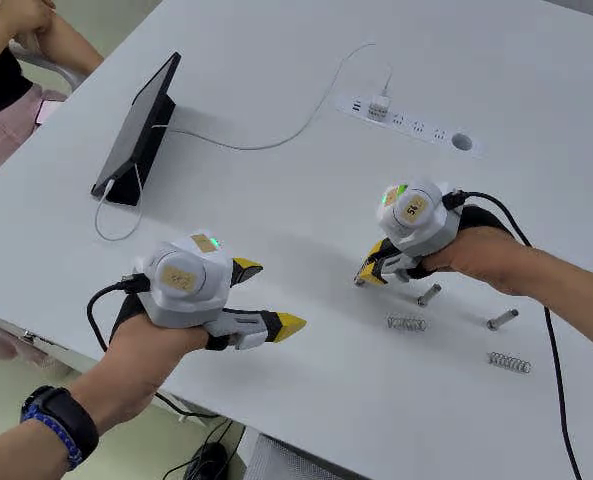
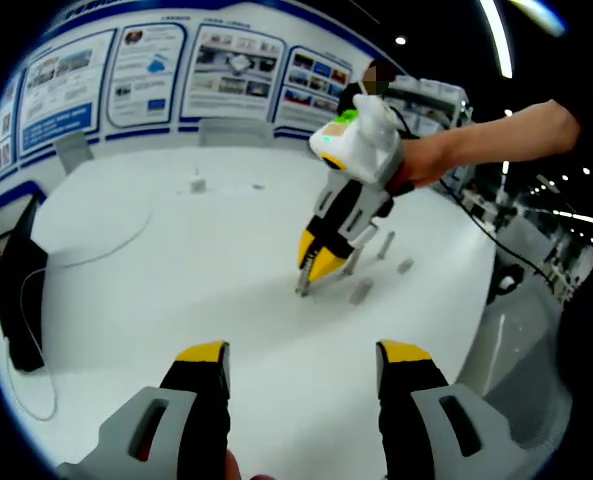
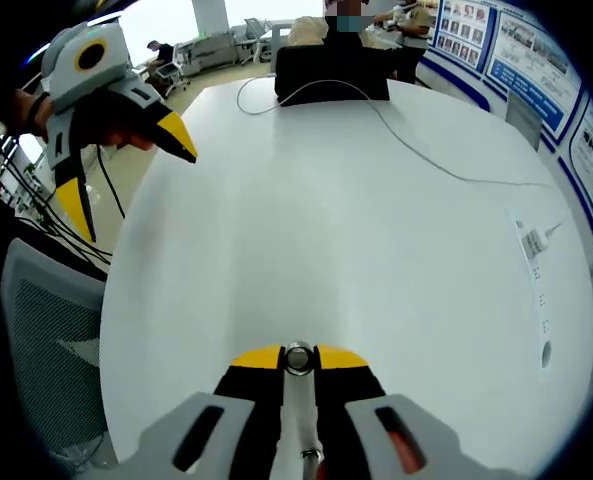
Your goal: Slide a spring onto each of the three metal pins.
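My right gripper (image 1: 371,274) is shut on a metal pin (image 3: 298,358), whose round end pokes out between the yellow tips just above the white table (image 1: 306,200). The left gripper view shows the same pin (image 2: 301,289) hanging from that gripper (image 2: 319,262) close to the tabletop. Two more pins (image 1: 429,294) (image 1: 502,319) lie on the table to its right. One spring (image 1: 407,323) lies just in front of them and another spring (image 1: 509,362) further right. My left gripper (image 1: 268,297) hovers open at the lower left, holding nothing, jaws wide apart (image 2: 303,355).
A dark tablet (image 1: 136,130) leans on a stand at the back left, with a white cable running to a power strip (image 1: 406,122) at the back right. A black cable (image 1: 536,270) trails from the right gripper. Another person (image 1: 16,50) sits at the far left corner.
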Demonstrator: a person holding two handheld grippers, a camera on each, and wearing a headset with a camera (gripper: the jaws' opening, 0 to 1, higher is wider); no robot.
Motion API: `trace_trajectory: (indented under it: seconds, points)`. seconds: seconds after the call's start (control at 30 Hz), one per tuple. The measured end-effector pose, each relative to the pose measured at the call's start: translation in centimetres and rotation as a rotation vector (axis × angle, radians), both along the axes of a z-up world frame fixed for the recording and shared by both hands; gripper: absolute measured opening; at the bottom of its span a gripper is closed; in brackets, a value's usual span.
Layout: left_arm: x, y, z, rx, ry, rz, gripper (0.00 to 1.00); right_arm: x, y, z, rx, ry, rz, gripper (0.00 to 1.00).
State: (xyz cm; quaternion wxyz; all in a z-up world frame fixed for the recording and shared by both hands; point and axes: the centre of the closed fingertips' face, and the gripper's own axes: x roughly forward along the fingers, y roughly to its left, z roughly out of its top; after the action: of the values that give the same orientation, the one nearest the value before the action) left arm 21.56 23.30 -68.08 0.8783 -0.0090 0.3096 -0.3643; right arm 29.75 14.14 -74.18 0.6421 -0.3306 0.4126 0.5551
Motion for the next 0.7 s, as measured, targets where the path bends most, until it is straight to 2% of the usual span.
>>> trace_trajectory:
  seconds: [0.33,0.43,0.7]
  points:
    - [-0.2,0.1,0.0,-0.002,0.004,0.007,0.60,-0.1,0.1,-0.7,0.001,-0.007,-0.007,0.13]
    - [-0.2,0.1,0.0,-0.002,0.003,0.008,0.60,-0.1,0.1,-0.8,0.000,-0.005,-0.009,0.17]
    - [-0.2,0.1,0.2,-0.006,0.005,0.013,0.60,-0.2,-0.7,0.6,0.014,-0.023,-0.017,0.25]
